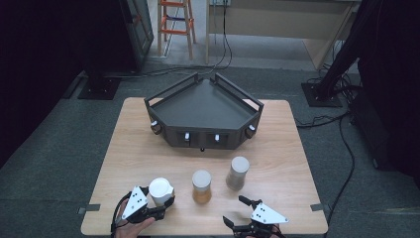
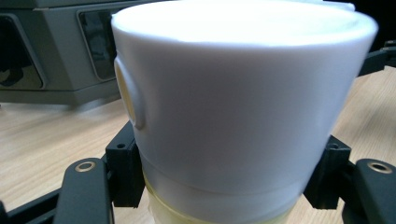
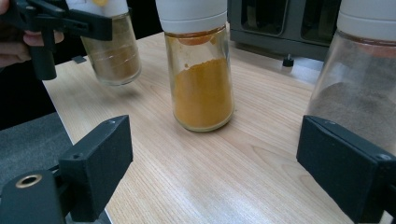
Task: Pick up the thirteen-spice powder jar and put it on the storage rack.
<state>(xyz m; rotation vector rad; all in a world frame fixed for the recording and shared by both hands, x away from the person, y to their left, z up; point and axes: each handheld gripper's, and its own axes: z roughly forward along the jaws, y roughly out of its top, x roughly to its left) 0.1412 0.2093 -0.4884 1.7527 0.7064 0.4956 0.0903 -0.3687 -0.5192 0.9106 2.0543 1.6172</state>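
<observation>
Closest in, both grippers sit at the near edge of the desk (image 1: 148, 148). Left gripper (image 1: 161, 203) is clamped on the white cap of a spice jar (image 1: 161, 191). In the left gripper view the cap (image 2: 243, 93) bulges up huge between the two black jaws, pads pressed on either side low on the cap, which makes sense since the cap gives a straighter, grippier surface than the glass below. From the right gripper view that jar (image 3: 112, 46) looks tilted and maybe just off the wood, with a shadow under it, so I'd guess it's being picked up, not parked.

Right gripper (image 1: 237, 210) is spread wide open with nothing in it, hovering low over the desk. Its camera looks straight at the turmeric jar (image 3: 201, 70) between the jaws but farther off, so my read is it's lined up to grab that one next. A third jar (image 3: 359, 84) with darker powder stands just right of it.

Middle of the desk, the three jars form a loose row, spaced apart enough for jaws to fit around each.

Farthest back is the grey corner rack (image 1: 203, 111), shelf empty and facing the jars, probably where they're all headed.
</observation>
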